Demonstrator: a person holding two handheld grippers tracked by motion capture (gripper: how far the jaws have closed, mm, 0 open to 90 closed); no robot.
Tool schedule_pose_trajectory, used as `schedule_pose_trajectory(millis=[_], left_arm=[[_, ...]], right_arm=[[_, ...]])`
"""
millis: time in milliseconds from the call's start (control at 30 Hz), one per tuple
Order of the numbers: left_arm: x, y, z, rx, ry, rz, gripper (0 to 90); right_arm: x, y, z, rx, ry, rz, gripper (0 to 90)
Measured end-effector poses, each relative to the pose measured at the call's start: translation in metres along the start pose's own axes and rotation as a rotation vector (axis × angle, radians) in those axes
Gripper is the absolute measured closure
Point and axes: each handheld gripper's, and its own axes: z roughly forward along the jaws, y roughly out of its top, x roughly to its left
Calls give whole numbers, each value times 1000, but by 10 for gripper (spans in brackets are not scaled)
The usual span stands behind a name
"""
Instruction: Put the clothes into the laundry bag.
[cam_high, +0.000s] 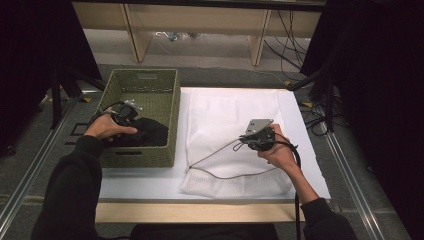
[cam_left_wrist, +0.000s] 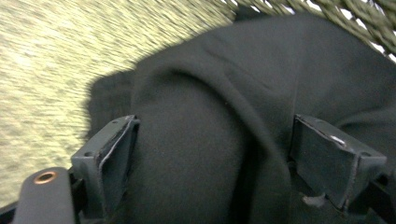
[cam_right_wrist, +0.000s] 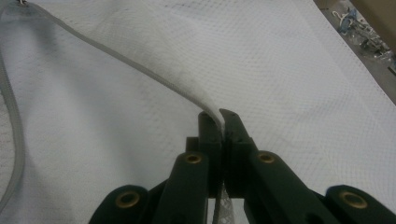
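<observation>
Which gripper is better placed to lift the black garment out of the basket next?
Left. The left gripper is inside the basket, jaws open astride the black garment. The right gripper is pinching the mesh bag edge.

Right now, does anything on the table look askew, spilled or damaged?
Nothing stands out. The white mesh laundry bag lies flat on the table, its zipper edge lifted by the shut right gripper. The black garment sits inside the woven basket, between the open left gripper jaws. No spill or tear shows.
</observation>
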Motion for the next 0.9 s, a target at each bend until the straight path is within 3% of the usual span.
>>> schedule_pose_trajectory(millis=[167, 233, 400, 467, 500, 533, 567, 600, 667, 700, 733, 800, 833, 900], left_arm=[[-1, -3, 11, 6, -41, 5, 134], [-3, -4, 15, 20, -58, 10, 107], [-8, -7, 27, 53, -52, 19, 0], [-9, -8, 30, 63, -52, 17, 0], [-9, -7, 33, 101, -41, 18, 0], [-7, -6, 33, 148, -44, 45, 16], [-8, -4, 35, 171, -56, 49, 174], [-9, -4, 34, 174, -53, 53, 207], [-7, -2, 29, 159, -31, 46, 389], [-6, -1, 27, 143, -11, 30, 499], [-6, -1, 26, 107, 12, -21, 580], [-3, 0, 25, 96, 45, -53, 642], [-2, 1, 24, 112, 57, -51, 649], [0, 3, 25, 94, 104, -96, 652]], right_arm=[[0, 0, 1, 3, 1, -5, 887], [-1, 0, 1, 7, 10, -27, 887], [0, 1, 1, 2, 5, -25, 887], [0, 1, 1, 2, 3, -30, 887], [1, 0, 1, 8, 0, -12, 887], [0, 1, 0, 2, 1, -32, 887], [0, 1, 0, 1, -2, -28, 887], [-1, 1, 0, -8, 3, -42, 887], [0, 1, -2, 2, 9, -19, 887], [0, 0, -1, -3, -1, -16, 887], [-1, 0, -2, 5, -10, -31, 887], [0, 0, -2, 4, 7, -15, 887], [0, 0, -1, 5, 9, -15, 887], [-2, 0, 0, -1, -4, -47, 887]])
